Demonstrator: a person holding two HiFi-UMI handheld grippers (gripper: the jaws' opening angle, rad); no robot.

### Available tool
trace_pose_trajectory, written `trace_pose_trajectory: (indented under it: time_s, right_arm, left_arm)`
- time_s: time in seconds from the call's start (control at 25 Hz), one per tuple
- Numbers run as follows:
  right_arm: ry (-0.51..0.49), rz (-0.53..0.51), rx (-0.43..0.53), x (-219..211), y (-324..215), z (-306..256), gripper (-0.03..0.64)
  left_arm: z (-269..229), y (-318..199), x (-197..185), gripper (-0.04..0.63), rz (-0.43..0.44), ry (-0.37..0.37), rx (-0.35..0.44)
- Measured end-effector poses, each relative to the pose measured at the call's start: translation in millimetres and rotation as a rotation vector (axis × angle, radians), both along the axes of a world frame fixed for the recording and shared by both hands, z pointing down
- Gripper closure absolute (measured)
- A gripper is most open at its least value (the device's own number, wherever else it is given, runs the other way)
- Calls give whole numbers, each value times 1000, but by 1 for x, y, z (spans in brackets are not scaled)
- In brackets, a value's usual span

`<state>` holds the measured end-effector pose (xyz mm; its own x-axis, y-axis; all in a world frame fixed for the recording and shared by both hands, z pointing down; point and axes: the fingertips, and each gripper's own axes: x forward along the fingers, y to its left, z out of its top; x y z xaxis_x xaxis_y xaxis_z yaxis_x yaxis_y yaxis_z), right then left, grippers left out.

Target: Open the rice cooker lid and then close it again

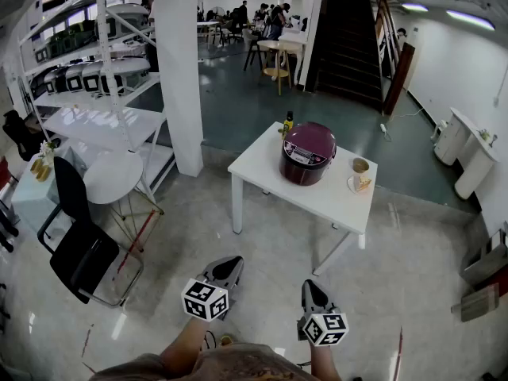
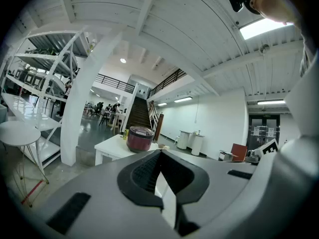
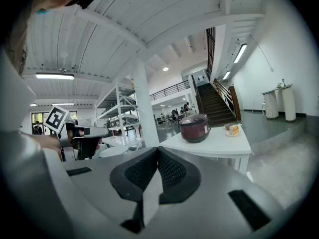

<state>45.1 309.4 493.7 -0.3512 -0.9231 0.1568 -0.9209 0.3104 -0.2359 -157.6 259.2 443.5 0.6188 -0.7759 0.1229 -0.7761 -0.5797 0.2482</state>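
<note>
A dark red rice cooker (image 1: 307, 153) with its lid down stands on a white table (image 1: 270, 169), well ahead of me across the floor. It also shows small in the left gripper view (image 2: 140, 139) and the right gripper view (image 3: 194, 127). My left gripper (image 1: 230, 267) and right gripper (image 1: 313, 287) hang close to my body, far short of the table, both pointing roughly level toward it. Both are shut, jaw tips meeting, with nothing between them (image 2: 158, 152) (image 3: 157, 149).
A small bottle (image 1: 287, 123) stands behind the cooker; a plate with food (image 1: 359, 183) and a bowl (image 1: 360, 165) sit to its right. A white pillar (image 1: 181, 70), shelving (image 1: 87, 62), a round table (image 1: 113, 175) and a black chair (image 1: 83, 248) are at left. Stairs (image 1: 349, 38) rise behind.
</note>
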Motion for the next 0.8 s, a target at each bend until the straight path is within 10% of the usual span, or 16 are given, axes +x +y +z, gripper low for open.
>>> trace_pose_trajectory:
  time_s: [0.8]
  right_arm:
    - [-1, 29, -15, -45, -18, 3, 615]
  left_arm:
    - [3, -22, -31, 574, 63, -3, -1]
